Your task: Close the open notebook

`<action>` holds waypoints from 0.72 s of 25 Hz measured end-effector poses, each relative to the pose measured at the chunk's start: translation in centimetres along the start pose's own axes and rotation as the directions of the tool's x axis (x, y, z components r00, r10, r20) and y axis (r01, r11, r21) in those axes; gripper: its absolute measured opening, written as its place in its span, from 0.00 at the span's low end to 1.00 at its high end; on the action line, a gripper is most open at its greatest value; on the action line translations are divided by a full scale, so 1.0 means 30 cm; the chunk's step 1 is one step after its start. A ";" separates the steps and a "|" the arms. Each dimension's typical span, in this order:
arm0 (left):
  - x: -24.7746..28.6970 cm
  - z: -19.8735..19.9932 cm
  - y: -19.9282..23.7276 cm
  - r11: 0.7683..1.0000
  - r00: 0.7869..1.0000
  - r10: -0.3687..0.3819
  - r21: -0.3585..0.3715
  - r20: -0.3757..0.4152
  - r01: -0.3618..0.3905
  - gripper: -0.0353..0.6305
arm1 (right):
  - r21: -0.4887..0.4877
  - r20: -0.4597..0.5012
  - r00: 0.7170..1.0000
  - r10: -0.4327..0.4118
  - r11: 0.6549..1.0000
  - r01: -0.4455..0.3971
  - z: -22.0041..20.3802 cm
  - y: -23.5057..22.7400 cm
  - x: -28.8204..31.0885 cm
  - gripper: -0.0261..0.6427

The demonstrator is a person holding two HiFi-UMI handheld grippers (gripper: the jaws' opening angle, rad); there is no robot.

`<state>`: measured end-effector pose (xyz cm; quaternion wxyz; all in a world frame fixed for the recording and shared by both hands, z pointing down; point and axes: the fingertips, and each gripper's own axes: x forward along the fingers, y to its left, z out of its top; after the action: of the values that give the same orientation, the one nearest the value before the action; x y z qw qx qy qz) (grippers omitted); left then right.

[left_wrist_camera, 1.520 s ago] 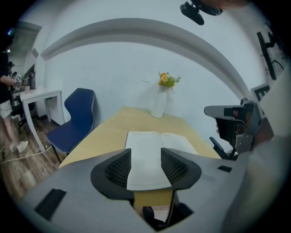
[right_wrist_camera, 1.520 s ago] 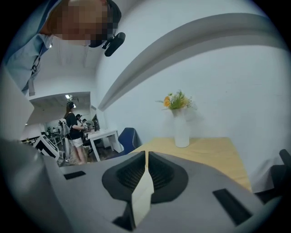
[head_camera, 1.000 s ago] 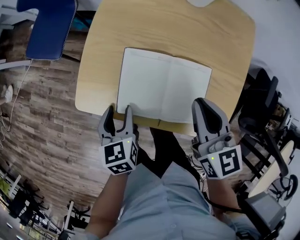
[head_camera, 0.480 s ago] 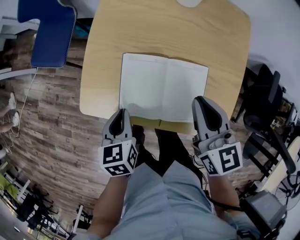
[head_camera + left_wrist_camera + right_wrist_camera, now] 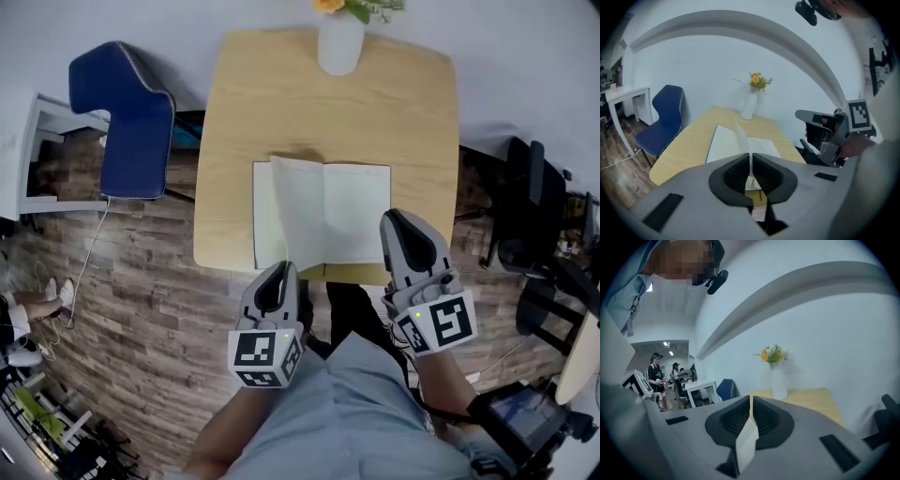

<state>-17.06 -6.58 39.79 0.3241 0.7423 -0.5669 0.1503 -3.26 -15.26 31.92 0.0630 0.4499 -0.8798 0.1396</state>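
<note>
Clearly the closing is being worked from the left side. The notebook (image 5: 352, 211) lies open near the front edge of the wooden table (image 5: 281, 94), with its spine running away from the person. Its left-hand leaf (image 5: 295, 211) stands up off the pages instead of lying flat, because the left gripper (image 5: 278, 272) has hold of it. That gripper's jaws have just been closing and now pinch the thin near edge of the leaf, which shows edge-on between the pads in the left gripper view. Gripping there probably lets the hand swing the leaf over the spine like a hinge. A strip of the left side is flat underneath, so I cannot tell whether the cover is caught too.

The right gripper (image 5: 400, 221) sits at the near right corner of the notebook. Its jaws are narrow, with a white sheet wedged between them, most likely the edge of the right-hand page. Holding that side probably keeps the book from sliding as the left half comes over. A white vase (image 5: 339, 45) stands at the far edge, well apart from the notebook, so it should not hinder the fold.
</note>
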 end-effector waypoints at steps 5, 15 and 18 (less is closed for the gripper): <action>0.010 0.019 -0.176 0.992 0.994 -0.113 0.059 -0.012 0.113 0.11 | 0.012 0.026 0.996 -0.081 0.997 0.081 0.024 -0.090 -0.116 0.11; 0.172 -0.046 -0.463 0.939 0.949 -0.296 0.147 -0.106 0.310 0.11 | 0.066 0.017 0.975 -0.222 0.973 0.221 -0.063 -0.312 -0.282 0.11; 0.254 -0.091 -0.526 0.927 0.934 -0.323 0.148 -0.155 0.345 0.11 | 0.089 -0.002 0.964 -0.264 0.961 0.264 -0.113 -0.403 -0.323 0.11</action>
<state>0.53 -8.16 41.42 0.3150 0.8421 -0.3951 0.1885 12.18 -13.45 35.16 0.0570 0.5662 -0.8053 0.1666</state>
